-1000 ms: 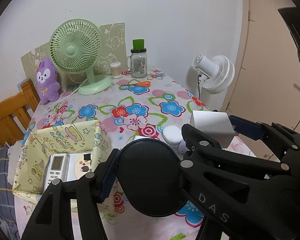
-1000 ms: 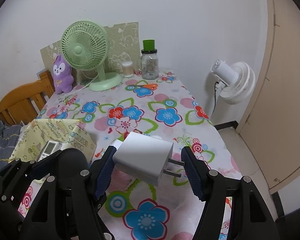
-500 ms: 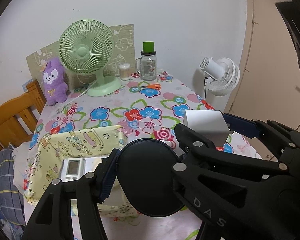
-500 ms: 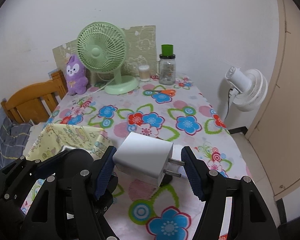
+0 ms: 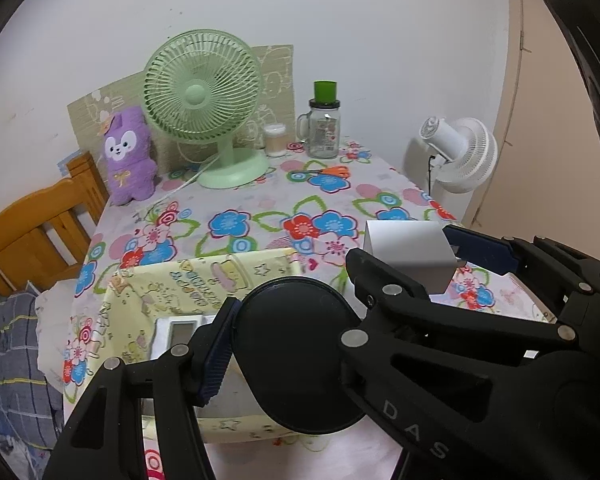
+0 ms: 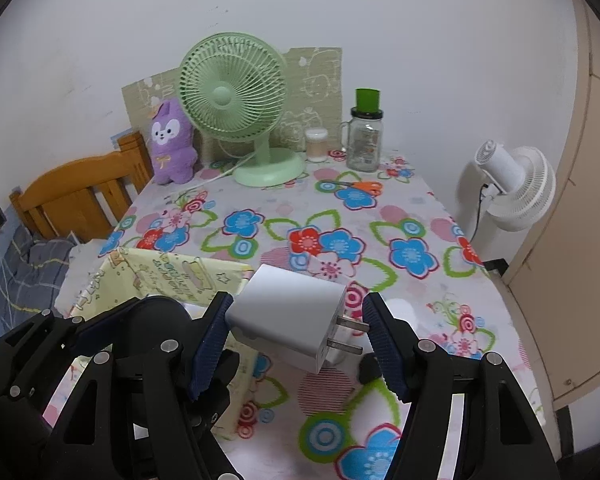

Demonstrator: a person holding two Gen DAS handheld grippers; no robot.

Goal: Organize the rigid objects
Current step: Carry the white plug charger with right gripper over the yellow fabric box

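Observation:
My left gripper (image 5: 300, 356) is shut on a black round disc (image 5: 296, 356) and holds it above the near edge of the yellow patterned box (image 5: 204, 280). A white remote with a screen (image 5: 176, 332) lies inside the box. My right gripper (image 6: 298, 336) is shut on a white plug adapter (image 6: 288, 320), prongs pointing right, above the table just right of the box (image 6: 168, 276). The adapter also shows in the left wrist view (image 5: 408, 252). The left gripper shows at lower left in the right wrist view (image 6: 148, 328).
On the flowered tablecloth (image 6: 340, 216) at the back stand a green fan (image 6: 236, 100), a purple plush (image 6: 172, 140), a glass jar with green lid (image 6: 366, 136) and orange scissors (image 6: 360, 186). A wooden chair (image 6: 80, 192) is left, a white fan (image 6: 512, 184) right.
Both grippers have moved back and to the left with their objects; the yellow box now lies right under the left gripper and the table's far end looks further away.

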